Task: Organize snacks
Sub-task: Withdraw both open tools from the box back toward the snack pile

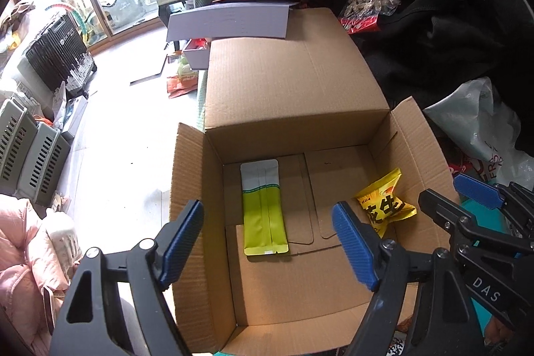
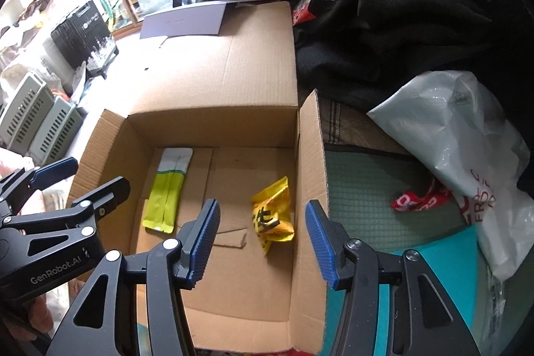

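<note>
An open cardboard box (image 1: 293, 289) (image 2: 233, 282) holds two snacks. A green and white flat pouch (image 1: 263, 209) (image 2: 168, 191) lies flat on the box floor at left. A crumpled yellow peanut packet (image 1: 387, 202) (image 2: 272, 214) lies at the right side. My left gripper (image 1: 267, 242) is open and empty above the box's near left part. My right gripper (image 2: 263, 239) is open and empty above the box's right wall, near the yellow packet. Each gripper also shows in the other's view, the right gripper (image 1: 467, 199) at right, the left gripper (image 2: 66, 182) at left.
A red snack wrapper (image 2: 417, 199) lies on the green quilted mat (image 2: 367, 189) right of the box, beside a white plastic bag (image 2: 467, 149). Another red snack bag (image 1: 363, 9) rests on black clothes behind. A teal folder (image 2: 444, 259) lies near right.
</note>
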The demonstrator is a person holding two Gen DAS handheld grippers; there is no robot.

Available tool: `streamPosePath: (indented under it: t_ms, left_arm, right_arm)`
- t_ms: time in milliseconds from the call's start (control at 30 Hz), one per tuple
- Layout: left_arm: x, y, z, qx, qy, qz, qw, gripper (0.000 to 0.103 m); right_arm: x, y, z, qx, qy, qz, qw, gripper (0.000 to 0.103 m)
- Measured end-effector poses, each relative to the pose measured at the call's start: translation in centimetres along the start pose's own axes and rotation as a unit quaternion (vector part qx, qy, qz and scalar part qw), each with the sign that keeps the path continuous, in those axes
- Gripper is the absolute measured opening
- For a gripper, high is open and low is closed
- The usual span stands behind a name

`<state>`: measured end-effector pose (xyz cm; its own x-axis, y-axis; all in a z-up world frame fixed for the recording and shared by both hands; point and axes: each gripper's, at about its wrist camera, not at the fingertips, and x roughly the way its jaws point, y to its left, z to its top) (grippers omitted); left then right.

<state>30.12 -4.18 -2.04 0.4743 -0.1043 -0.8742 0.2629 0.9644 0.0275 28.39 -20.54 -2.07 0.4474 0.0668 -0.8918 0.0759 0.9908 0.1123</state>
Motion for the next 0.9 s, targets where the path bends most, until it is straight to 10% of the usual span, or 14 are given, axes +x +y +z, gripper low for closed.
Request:
streamPosePath:
  t_ms: [900]
  left_arm:
    - [-16.6, -2.5, -3.8, -0.002, -0.087, -0.017, 0.9961, 0.079]
  right_arm:
    - [-17.7, 0.5, -3.9, -0.028, -0.103, 0.002, 0.994, 0.053]
